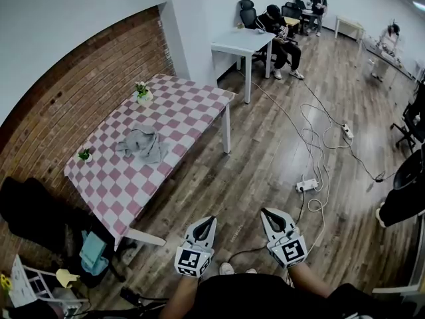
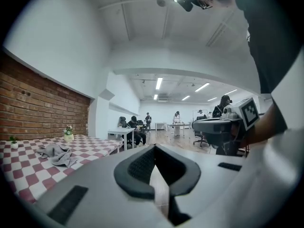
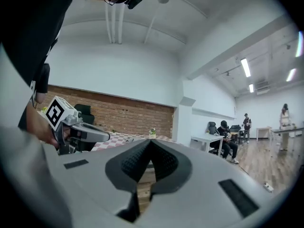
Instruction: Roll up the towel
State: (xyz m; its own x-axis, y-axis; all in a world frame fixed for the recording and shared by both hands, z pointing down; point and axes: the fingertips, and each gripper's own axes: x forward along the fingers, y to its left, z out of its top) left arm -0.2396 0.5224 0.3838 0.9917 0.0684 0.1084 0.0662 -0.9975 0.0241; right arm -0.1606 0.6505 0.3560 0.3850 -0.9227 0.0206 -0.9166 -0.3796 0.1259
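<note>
The grey towel (image 1: 141,143) lies in a crumpled heap near the middle of the checkered bench (image 1: 186,105), well ahead of both sets of jaws and off to their left, far out of reach. The left gripper (image 1: 204,223) and the right gripper (image 1: 270,214) are held out side by side, each with its jaws clenched on nothing, the pads meeting tip to tip. The towel looks light, soft and limp. It should fold and drag freely but will keep no shape by itself, and a pinch into the bunched middle would likely lift a tangle of layers. The better hold is probably an outer edge or corner, one for each set of jaws, so it can first be pulled flat on the bench and then rolled from one short edge. It may slide on the bench, so light downward pressure while rolling would help keep the roll tight.
</note>
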